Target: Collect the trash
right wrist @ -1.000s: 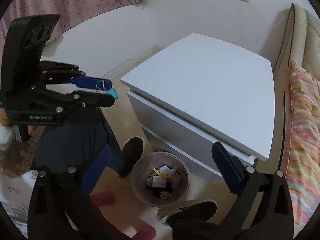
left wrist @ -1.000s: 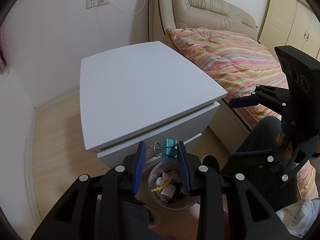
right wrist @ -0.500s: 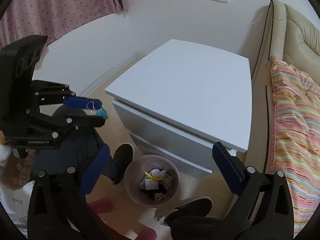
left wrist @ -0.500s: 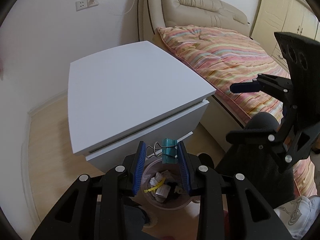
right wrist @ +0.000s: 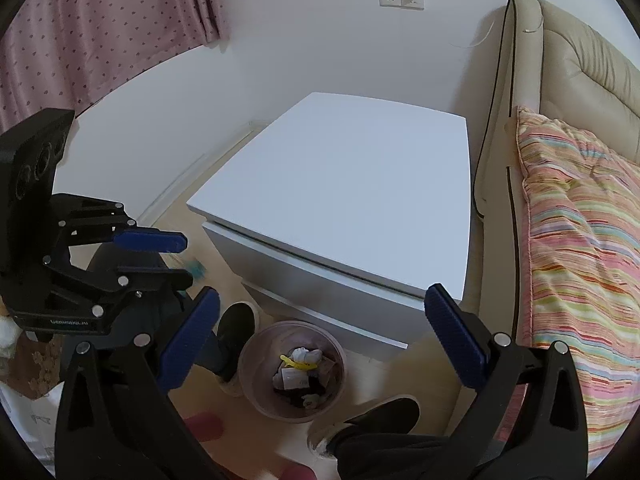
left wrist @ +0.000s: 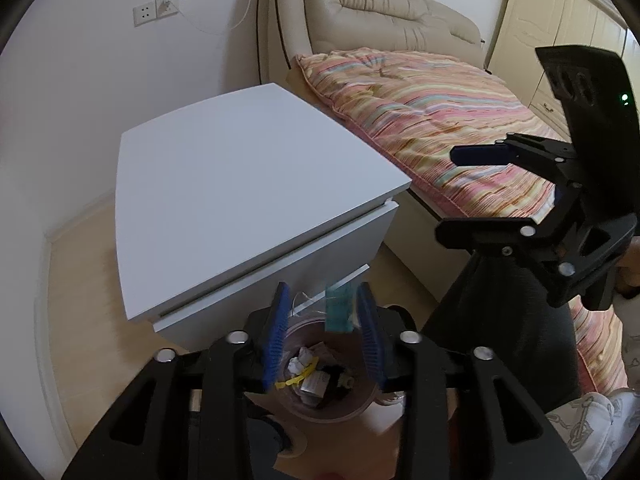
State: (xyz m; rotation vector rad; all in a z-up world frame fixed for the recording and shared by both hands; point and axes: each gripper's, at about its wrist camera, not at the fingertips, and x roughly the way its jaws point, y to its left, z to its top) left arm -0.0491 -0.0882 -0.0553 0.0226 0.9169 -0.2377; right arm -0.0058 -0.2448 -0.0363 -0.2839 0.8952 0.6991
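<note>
A teal binder clip (left wrist: 339,307) shows blurred between the blue pads of my left gripper (left wrist: 323,334). The jaws are opening and no longer press on the clip. It hangs directly over a pinkish waste bin (left wrist: 362,404) on the floor, which holds crumpled paper and a yellow scrap. In the right wrist view the left gripper (right wrist: 185,260) sits at the left, with the clip (right wrist: 197,268) a teal smear by its tips. My right gripper (right wrist: 322,299) stands wide open with nothing between its fingers, above the bin (right wrist: 249,360). It also shows at the right of the left wrist view (left wrist: 456,196).
A white nightstand (left wrist: 240,184) stands just behind the bin, its drawers facing it. A bed with a striped quilt (left wrist: 432,120) and a beige headboard lies to the right. A person's dark shoes (right wrist: 236,332) and legs flank the bin. Pink curtains (right wrist: 80,32) hang at the left.
The left jaws have spread apart and the teal clip, held firmly before, has come loose and blurs downward. The right gripper has lifted and rolled a little, still open.
</note>
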